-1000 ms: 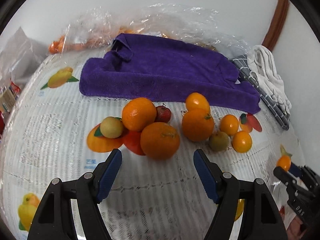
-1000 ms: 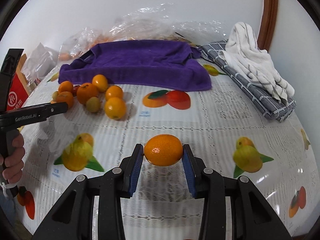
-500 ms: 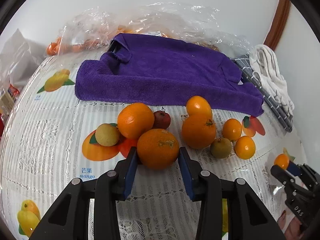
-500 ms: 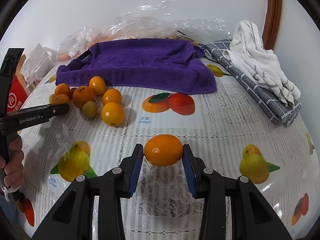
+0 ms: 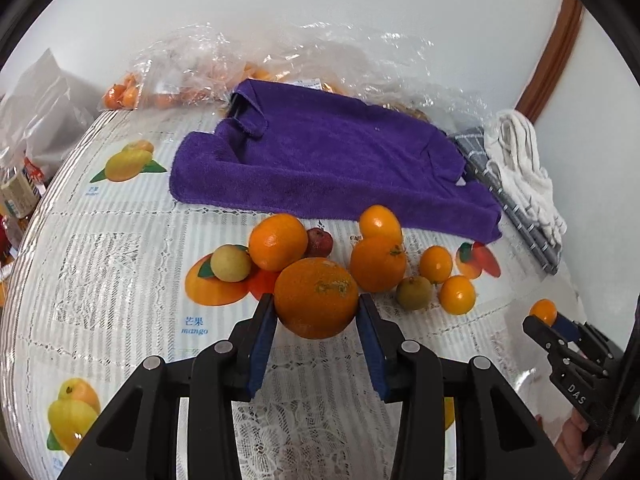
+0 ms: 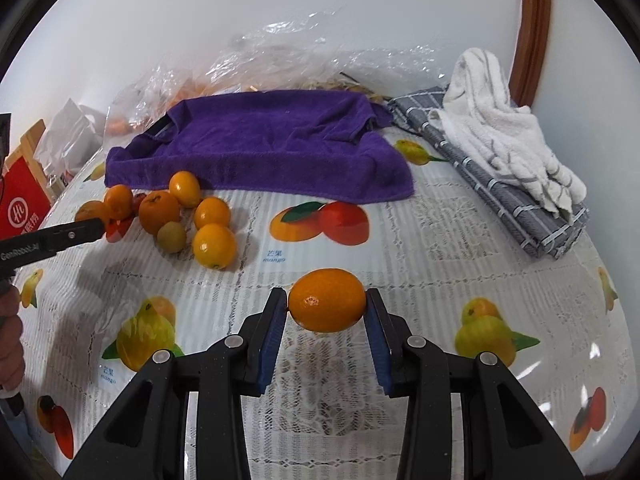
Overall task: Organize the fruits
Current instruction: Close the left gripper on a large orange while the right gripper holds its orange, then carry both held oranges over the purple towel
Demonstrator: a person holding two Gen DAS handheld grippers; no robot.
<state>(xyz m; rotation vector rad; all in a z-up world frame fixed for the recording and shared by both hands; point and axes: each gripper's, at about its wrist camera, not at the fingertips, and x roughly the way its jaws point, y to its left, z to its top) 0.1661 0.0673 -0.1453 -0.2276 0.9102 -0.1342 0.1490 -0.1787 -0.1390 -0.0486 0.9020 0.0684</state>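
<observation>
Orange clamped in left hand-held gripper, kumquat in right hand-held gripper — red carton right-view only.

White wall, brown wooden trim

Left gripper clamps a large orange, blue fingers pressed on both sides. Behind it on the desk: two more oranges, a small red fruit, yellow-green fruit, several small mandarins. Purple towel farther back. Right gripper at far right edge, holding a small orange fruit.
</observation>
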